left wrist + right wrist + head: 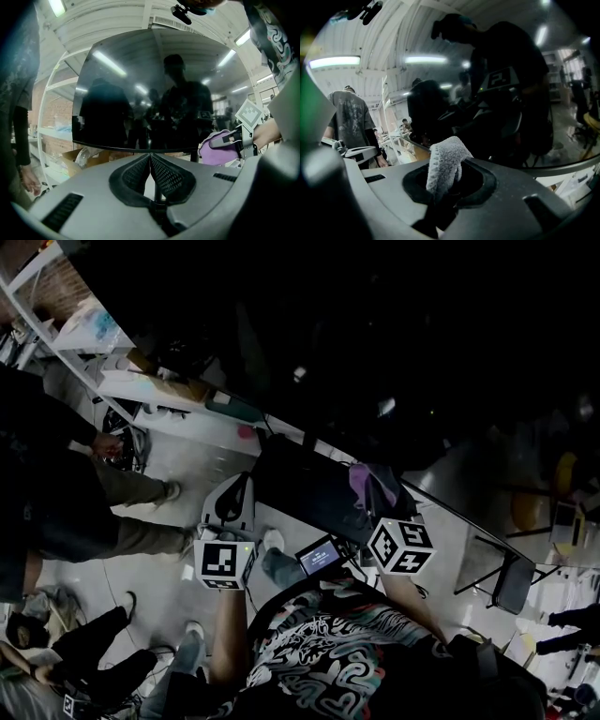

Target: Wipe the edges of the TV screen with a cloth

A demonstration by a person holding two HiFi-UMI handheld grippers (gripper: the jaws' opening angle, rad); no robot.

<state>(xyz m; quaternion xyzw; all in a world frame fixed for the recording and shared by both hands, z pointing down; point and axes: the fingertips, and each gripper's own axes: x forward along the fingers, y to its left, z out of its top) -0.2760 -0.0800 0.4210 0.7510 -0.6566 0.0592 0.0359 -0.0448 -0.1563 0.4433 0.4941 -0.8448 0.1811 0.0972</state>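
Observation:
The black TV screen [154,93] fills the left gripper view, its lower edge running just above the jaws. It mirrors ceiling lights and people. My left gripper [150,164] is shut with nothing between its fingers, just below that edge. My right gripper [445,180] is shut on a fluffy cloth [443,164], which sticks up against the glossy TV screen [501,93]. Seen from the left gripper view, the cloth [218,147] is purple and sits at the screen's lower right edge. In the head view the cloth [362,482] shows beyond the right gripper's marker cube [401,547], and the left gripper [232,507] is beside it.
White metal shelving [51,117] with a cardboard box [75,159] stands left of the TV. A person [56,484] stands at the left and others sit low at the bottom left. A black folding chair [506,582] is at the right.

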